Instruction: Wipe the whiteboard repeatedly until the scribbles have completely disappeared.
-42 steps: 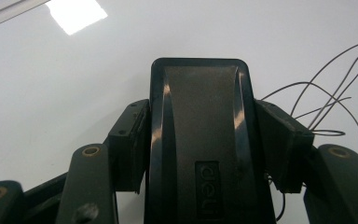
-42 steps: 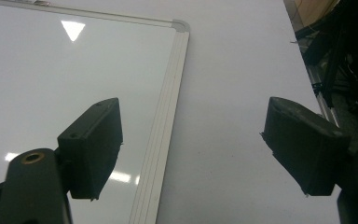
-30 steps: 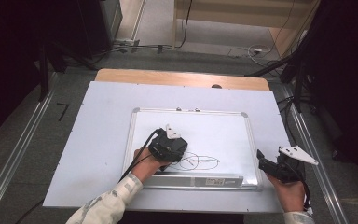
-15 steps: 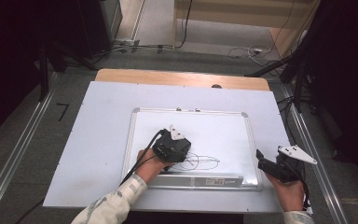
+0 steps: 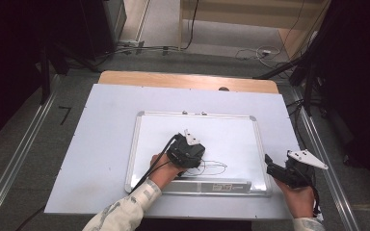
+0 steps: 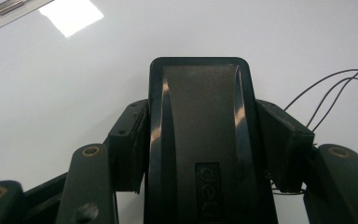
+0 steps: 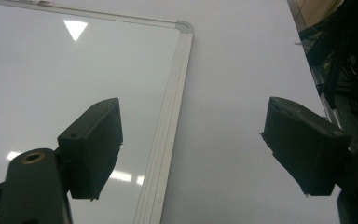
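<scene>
Left gripper sits over the white rectangular whiteboard with a silver metal frame, at about 7 o'clock of the board's centre in the high view. Its jaws are clamped on a black rectangular plastic board eraser, one jaw against each long side; the eraser stands up between them in the left gripper view, a faint embossed mark low on its face. The eraser lies flat against the white surface. Thin black looping pen lines lie on the board just at 3 o'clock of the gripper; in the left gripper view the same loops curve at 3 o'clock of the eraser.

The whiteboard lies flat on the pale grey rectangular table top, a wooden strip at its 12 o'clock edge.

Right gripper is held off the board's 4 o'clock corner, over the table. Its jaws are spread wide with nothing between them; in the right gripper view the board's frame edge runs up between the jaws.
</scene>
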{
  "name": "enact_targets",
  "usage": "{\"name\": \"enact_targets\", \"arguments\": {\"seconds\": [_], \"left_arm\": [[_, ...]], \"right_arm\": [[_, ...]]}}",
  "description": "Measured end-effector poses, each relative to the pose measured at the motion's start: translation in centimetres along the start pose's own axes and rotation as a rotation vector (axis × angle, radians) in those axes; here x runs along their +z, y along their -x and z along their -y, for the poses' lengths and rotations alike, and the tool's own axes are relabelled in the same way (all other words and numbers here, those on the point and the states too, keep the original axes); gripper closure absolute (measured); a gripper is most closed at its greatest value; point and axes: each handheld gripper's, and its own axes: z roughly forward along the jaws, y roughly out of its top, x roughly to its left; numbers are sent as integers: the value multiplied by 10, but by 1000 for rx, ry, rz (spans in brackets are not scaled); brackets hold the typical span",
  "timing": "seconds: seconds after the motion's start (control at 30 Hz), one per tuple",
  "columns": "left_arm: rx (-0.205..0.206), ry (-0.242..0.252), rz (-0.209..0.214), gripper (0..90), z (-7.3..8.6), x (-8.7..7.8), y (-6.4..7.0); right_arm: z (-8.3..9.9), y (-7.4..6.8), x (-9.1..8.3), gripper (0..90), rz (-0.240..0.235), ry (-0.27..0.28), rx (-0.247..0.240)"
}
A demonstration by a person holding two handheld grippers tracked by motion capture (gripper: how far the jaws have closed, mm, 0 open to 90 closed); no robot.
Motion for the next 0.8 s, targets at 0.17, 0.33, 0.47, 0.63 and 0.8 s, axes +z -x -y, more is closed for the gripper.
{"name": "enact_targets", "arguments": {"seconds": [0.17,0.33,0.47,0.63,0.8], "left_arm": [[7,-2,7,404,-5,5,7],[19,-7,14,404,-10,10,13],[29,-6,20,404,-14,13,18],[43,-14,22,404,-17,16,24],[52,-13,29,404,-22,20,32]], "right_arm": [[0,0,0,183,-1,0,0],[0,0,0,183,-2,0,1],[0,0,0,183,-3,0,1],[0,0,0,183,-4,0,1],[0,0,0,183,-4,0,1]]}}
